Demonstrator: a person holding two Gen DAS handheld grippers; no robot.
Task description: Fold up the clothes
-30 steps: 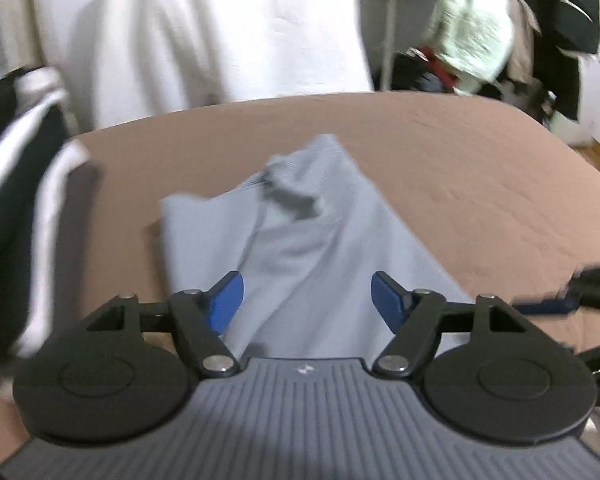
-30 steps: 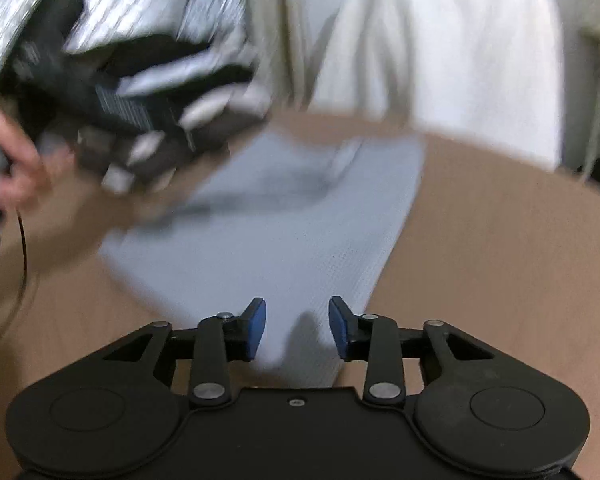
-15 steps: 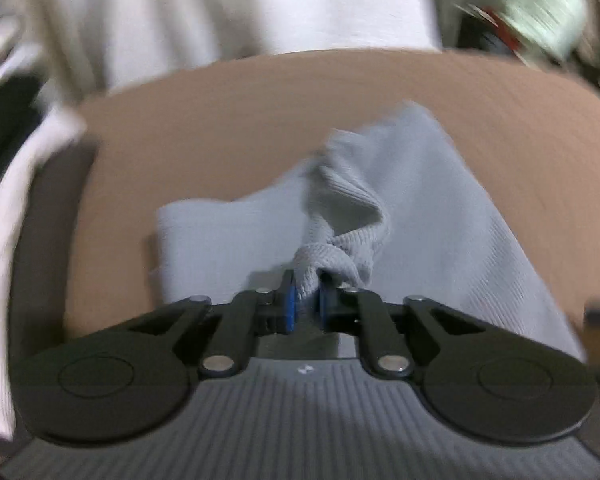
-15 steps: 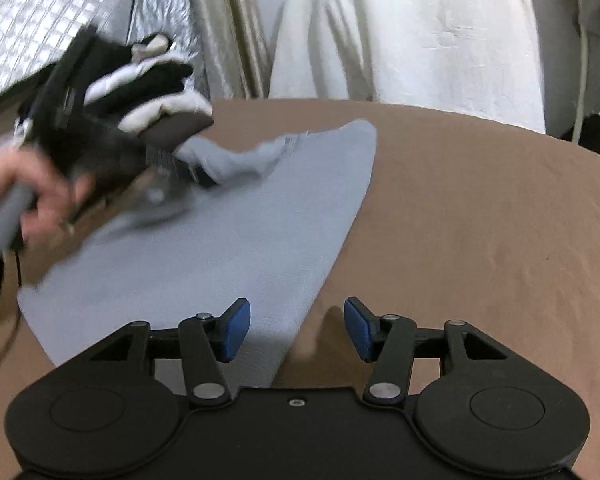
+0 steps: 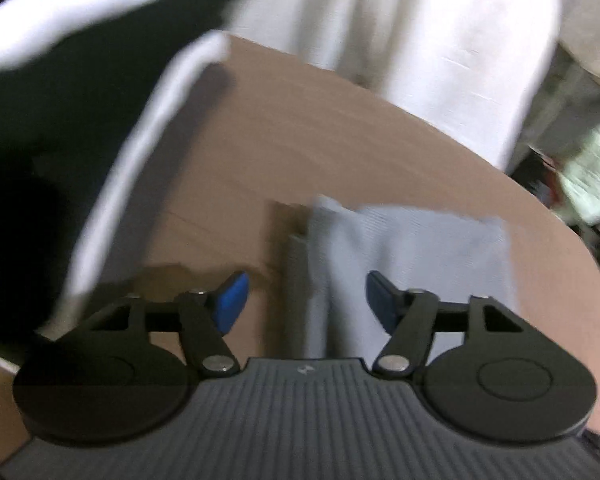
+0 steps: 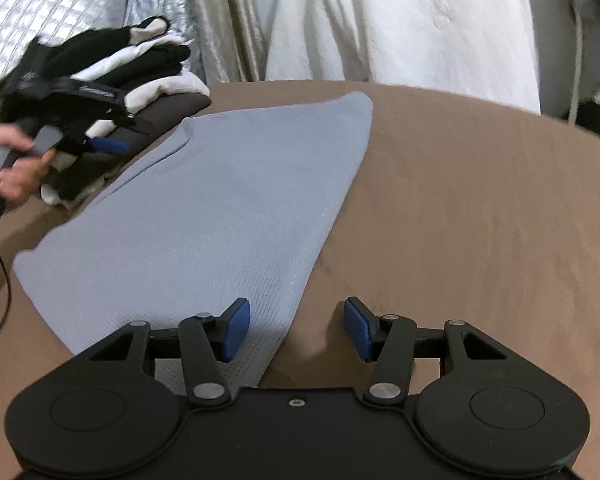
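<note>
We see flat grey ribbed knit garment [image 6: 204, 216] spread on brown cloth-covered surface [image 6: 480, 208]. Left gripper [image 5: 304, 304] opening, jaws spread, garment edge below, unpinched. Right gripper [image 6: 296, 330] spread, holding nothing, astride garment's near edge. Black-and-white folded clothes stack [image 6: 140, 64] just beside garment, far left.

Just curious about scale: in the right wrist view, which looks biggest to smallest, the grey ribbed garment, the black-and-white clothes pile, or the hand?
1. Grey ribbed garment, spread flat on the brown surface.
2. Black-and-white clothes pile.
3. Hand, smallest.
The pile lies farther from the camera, so its true size is unsure.
</note>
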